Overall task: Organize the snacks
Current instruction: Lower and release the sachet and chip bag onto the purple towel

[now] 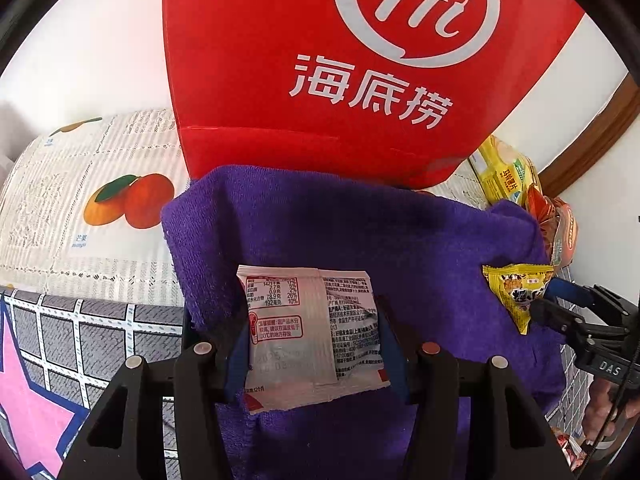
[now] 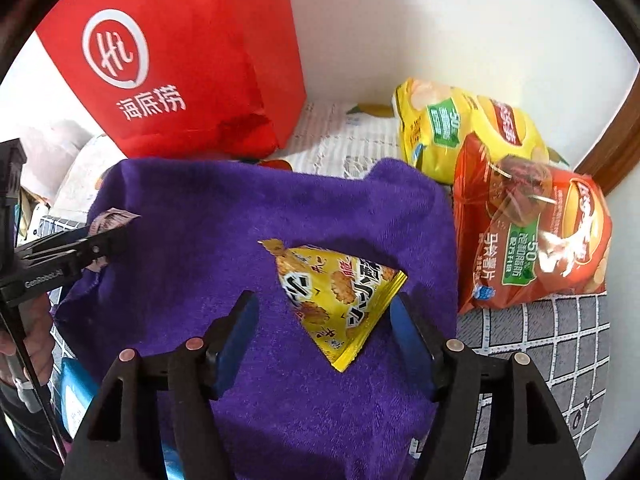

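Observation:
My left gripper (image 1: 312, 336) is shut on a white snack packet (image 1: 312, 332) with red print, held just above a purple towel (image 1: 360, 232). From the right wrist view the left gripper (image 2: 108, 236) holds that packet (image 2: 114, 218) at the towel's left edge. My right gripper (image 2: 324, 328) is open around a yellow triangular snack packet (image 2: 340, 296) that lies on the towel (image 2: 200, 220), its right finger close to the packet's edge. From the left wrist view the right gripper (image 1: 552, 300) is at the same yellow packet (image 1: 516, 292).
A red paper bag (image 1: 320, 60) stands behind the towel, against the white wall. A yellow chip bag (image 2: 452, 124) and an orange chip bag (image 2: 532, 232) lie to the right. The towel lies on a fruit-print cloth (image 1: 80, 200) and a grey checked cover (image 2: 552, 336).

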Available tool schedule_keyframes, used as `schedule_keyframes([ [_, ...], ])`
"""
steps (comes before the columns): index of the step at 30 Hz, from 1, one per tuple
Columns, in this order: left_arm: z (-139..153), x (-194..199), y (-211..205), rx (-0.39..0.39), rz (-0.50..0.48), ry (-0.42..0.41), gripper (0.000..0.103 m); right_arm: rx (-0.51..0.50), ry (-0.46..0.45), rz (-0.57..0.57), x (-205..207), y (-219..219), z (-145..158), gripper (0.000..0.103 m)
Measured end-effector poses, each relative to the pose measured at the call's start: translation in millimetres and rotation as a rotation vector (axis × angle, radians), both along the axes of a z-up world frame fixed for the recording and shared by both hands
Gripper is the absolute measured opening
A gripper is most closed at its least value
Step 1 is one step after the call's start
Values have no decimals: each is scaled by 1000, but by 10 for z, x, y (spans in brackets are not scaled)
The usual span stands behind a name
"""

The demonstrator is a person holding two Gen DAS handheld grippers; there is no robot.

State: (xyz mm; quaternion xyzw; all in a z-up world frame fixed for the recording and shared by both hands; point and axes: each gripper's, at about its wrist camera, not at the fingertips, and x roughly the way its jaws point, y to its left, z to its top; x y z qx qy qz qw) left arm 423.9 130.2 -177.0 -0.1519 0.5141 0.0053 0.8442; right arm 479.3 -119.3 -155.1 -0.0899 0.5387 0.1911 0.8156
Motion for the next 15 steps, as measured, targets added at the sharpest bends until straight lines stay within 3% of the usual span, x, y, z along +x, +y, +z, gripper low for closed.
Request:
schedule_keyframes([
  [4, -8, 10, 8, -7, -1, 8, 55, 7, -22, 9, -52, 10, 86, 68],
  [7, -13, 25, 1, -10, -8, 18, 62, 14, -38, 4, -75, 7, 143, 68],
  [15, 144, -20, -3, -10, -19, -24, 67, 15, -94, -28, -87, -54, 260, 68],
])
